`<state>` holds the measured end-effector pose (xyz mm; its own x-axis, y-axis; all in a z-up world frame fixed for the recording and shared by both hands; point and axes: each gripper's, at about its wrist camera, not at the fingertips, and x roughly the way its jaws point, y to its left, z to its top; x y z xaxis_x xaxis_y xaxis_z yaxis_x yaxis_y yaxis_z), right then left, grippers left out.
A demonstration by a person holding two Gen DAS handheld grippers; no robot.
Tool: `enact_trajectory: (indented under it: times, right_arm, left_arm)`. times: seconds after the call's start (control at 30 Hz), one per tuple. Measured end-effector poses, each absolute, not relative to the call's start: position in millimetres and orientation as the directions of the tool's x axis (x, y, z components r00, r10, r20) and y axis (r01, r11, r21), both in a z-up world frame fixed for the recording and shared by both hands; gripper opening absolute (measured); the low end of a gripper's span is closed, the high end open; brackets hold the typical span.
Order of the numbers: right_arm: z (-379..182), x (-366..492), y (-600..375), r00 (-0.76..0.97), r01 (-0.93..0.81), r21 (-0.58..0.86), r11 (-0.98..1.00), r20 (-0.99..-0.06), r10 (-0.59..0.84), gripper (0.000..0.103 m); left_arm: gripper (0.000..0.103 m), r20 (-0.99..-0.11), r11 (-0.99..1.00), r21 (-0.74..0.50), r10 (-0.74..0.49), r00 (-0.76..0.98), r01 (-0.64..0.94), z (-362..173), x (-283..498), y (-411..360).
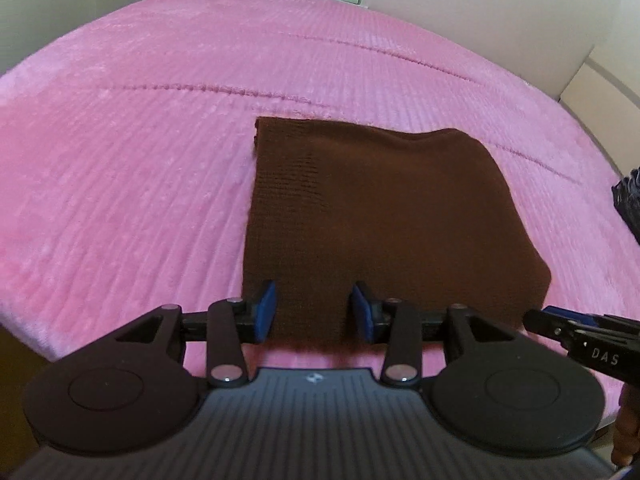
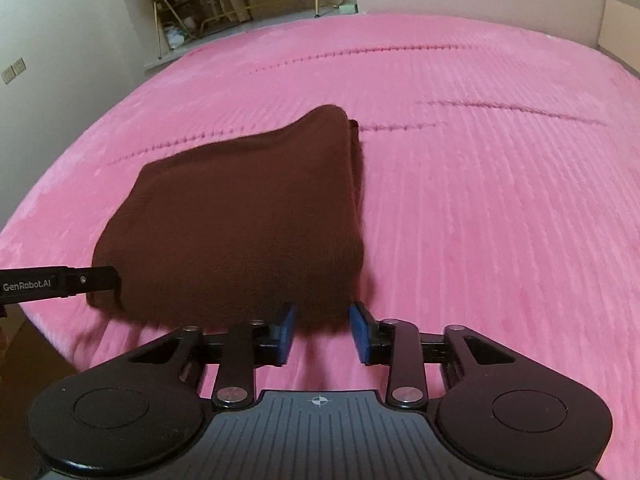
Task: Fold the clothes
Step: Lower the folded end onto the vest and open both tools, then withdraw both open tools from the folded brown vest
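A dark brown knitted garment (image 1: 372, 216) lies folded into a rough rectangle on the pink bed cover (image 1: 120, 160). My left gripper (image 1: 314, 310) is open, its blue pads at the garment's near edge, left part. The garment also shows in the right wrist view (image 2: 244, 220), with stacked layers along its right side. My right gripper (image 2: 322, 334) is open at the garment's near right corner. Each gripper's side shows in the other view, the right one (image 1: 576, 332) and the left one (image 2: 60, 284). Neither holds cloth.
The pink ribbed bed cover (image 2: 500, 200) stretches wide on all sides of the garment. A dark object (image 1: 628, 200) sits at the bed's right edge. Pale walls and a doorway with gold chair legs (image 2: 248, 8) lie beyond the far edge.
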<state>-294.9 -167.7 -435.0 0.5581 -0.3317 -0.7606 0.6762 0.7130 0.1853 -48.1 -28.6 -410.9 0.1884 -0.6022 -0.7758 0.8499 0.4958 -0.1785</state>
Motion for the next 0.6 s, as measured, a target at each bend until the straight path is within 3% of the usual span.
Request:
enact_trajectory:
  times: [0.03,0.3,0.6]
  right_arm:
    - [-433.5,-298.4,-161.9,0.558,0.676,0.185,0.713,-0.761,-0.331,0.084]
    - [-427.6,-304.2,-131.1,0.527,0.693,0.187,0.696,-0.790,-0.313,0.084]
    - [-410.5,-312.2,-104.9,0.513,0.700,0.139,0.700,-0.780,-0.358,0.084]
  left_arm:
    - [0.040,-0.780,0.496,-0.175,-0.597,0.187,0.850,-409.4,-52.3,-25.7]
    - [0.041,-0.806,0.485,-0.127,-0.559,0.195,0.865,-410.3,-78.0,-6.8]
    - [0.045,-0.771,0.479,-0.053,-0.577,0.269,0.876,-389.4,-97.7,14.0]
